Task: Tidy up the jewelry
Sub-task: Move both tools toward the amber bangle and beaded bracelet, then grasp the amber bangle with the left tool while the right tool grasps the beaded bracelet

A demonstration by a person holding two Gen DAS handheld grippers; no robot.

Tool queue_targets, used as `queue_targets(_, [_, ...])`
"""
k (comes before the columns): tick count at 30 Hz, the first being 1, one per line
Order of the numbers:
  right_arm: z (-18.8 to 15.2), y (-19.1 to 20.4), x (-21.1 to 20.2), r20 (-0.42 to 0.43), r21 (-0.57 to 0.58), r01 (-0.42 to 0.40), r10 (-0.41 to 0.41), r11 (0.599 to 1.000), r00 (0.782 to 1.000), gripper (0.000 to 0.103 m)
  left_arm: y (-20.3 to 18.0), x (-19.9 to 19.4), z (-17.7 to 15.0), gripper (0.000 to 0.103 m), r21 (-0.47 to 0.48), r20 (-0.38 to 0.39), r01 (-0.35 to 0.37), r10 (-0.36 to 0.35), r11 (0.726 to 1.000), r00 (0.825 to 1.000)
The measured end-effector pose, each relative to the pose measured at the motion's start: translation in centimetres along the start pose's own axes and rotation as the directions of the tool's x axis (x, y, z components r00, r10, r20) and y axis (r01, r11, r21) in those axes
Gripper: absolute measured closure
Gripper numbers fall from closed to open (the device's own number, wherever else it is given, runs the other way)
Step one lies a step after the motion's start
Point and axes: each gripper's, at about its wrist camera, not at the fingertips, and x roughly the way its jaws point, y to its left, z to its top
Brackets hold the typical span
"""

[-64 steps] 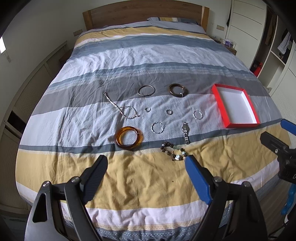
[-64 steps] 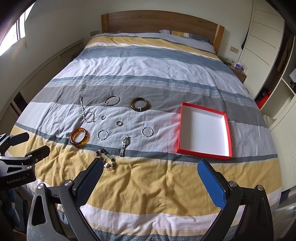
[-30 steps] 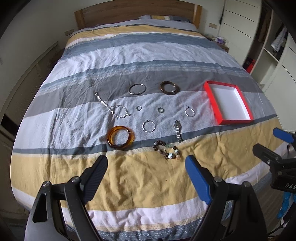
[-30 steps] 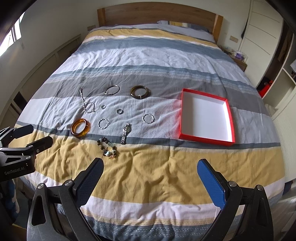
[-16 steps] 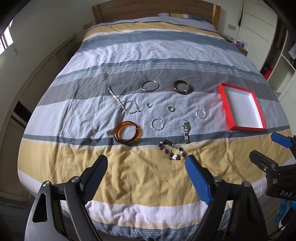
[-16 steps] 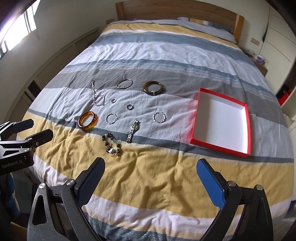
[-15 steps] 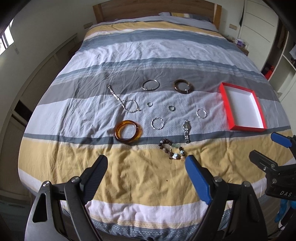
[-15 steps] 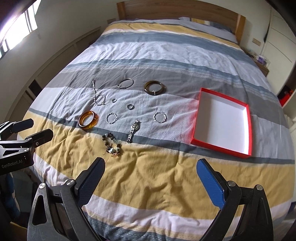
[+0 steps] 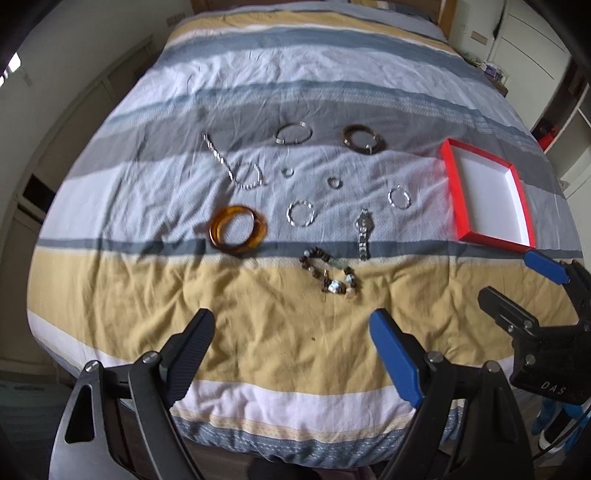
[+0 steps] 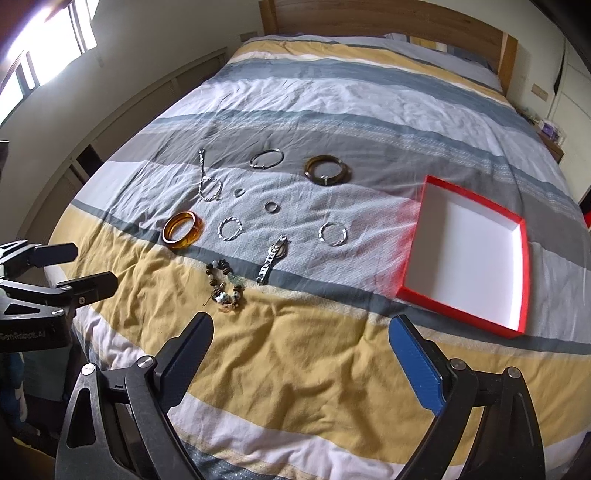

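Jewelry lies spread on a striped bed: an amber bangle (image 9: 238, 229) (image 10: 183, 231), a beaded bracelet (image 9: 330, 275) (image 10: 226, 286), a silver watch (image 9: 364, 234) (image 10: 272, 260), a dark brown bangle (image 9: 364, 139) (image 10: 327, 169), a silver bangle (image 9: 293, 133) (image 10: 266, 158), a chain (image 9: 236, 168) (image 10: 207, 182) and several small silver rings. An empty red box (image 9: 487, 194) (image 10: 469, 253) with a white inside sits to the right. My left gripper (image 9: 291, 350) and my right gripper (image 10: 301, 350) are both open and empty, above the near yellow stripe.
The wooden headboard (image 10: 388, 26) is at the far end. White wardrobe doors (image 9: 532, 48) and shelves stand on the right. A low wall unit (image 10: 122, 122) runs along the left under a window (image 10: 40, 48). Each gripper shows at the side of the other's view.
Both grippers have moved closer to the bed and lower, so the jewelry and box look larger. Both stay open. Nothing on the bed has moved.
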Motion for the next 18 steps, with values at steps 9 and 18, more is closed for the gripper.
queue_targets(9, [-1.4,1.3,2.6,-0.078,0.05,-0.002,0.006,0.999,0.997,0.019,3.5,4.6,0.5,0.017,0.001,-0.063,0.052,-0.052,0.999,0.997])
queue_targets(18, [-1.3,5.5,5.4,-0.118,0.086,-0.013,0.023,0.996,0.993,0.025,7.6,8.9,2.9,0.017,0.037,-0.058,0.118,-0.116,0.992,0.992])
